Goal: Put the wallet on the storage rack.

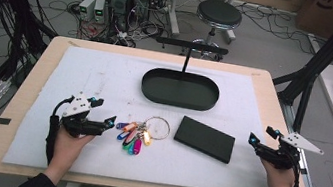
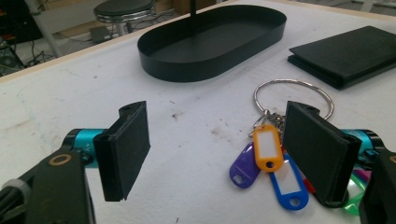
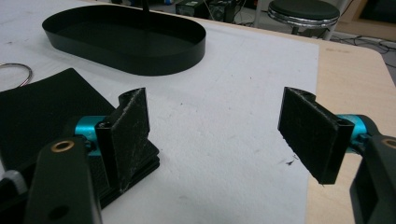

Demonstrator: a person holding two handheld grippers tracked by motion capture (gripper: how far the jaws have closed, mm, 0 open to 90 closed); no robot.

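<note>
A steel key ring (image 1: 158,127) with several coloured tags (image 1: 133,138) lies on the white mat. My left gripper (image 1: 104,112) rests just left of the tags, open. In the left gripper view it (image 2: 217,121) stands wide open, its right pad (image 2: 317,151) over the edge of the tags (image 2: 267,147), nothing held. A flat black case (image 1: 205,138) lies right of the keys. My right gripper (image 1: 261,135) sits open near the mat's right edge; in the right gripper view it (image 3: 215,105) holds nothing, with the case (image 3: 42,107) beside its left pad (image 3: 128,133).
A black oval tray (image 1: 178,101) with an upright T-shaped post (image 1: 186,58) stands at the back middle of the mat (image 1: 107,74). The tray (image 2: 210,63) is also ahead of both grippers. A stool (image 1: 219,15) and cables lie beyond the table.
</note>
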